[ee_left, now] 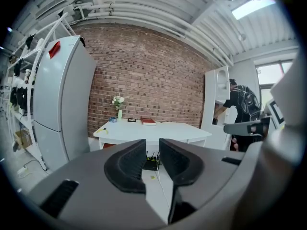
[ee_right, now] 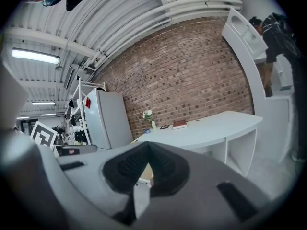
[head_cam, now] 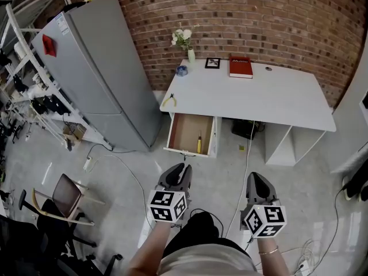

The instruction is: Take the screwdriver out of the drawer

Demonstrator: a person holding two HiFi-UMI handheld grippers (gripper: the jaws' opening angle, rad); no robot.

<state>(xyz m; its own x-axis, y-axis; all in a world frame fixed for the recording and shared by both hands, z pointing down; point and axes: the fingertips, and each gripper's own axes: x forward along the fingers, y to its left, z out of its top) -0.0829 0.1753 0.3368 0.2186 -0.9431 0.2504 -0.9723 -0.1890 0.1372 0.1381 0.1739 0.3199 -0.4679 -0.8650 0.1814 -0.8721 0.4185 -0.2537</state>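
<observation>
In head view, screwdriver (head_cam: 199, 142) inside open drawer (head_cam: 185, 130)

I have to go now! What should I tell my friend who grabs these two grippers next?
The left hand-held gripper has its jaws apart and is empty. The right hand-held gripper has its jaws together and is empty. Both are held well short of the white desk.
The yellow-handled screwdriver lies inside the open white drawer, under the desk's left end in the head view.
Done: the drawer is already open.
Left: reach in, grip the screwdriver and lift it out.
</observation>
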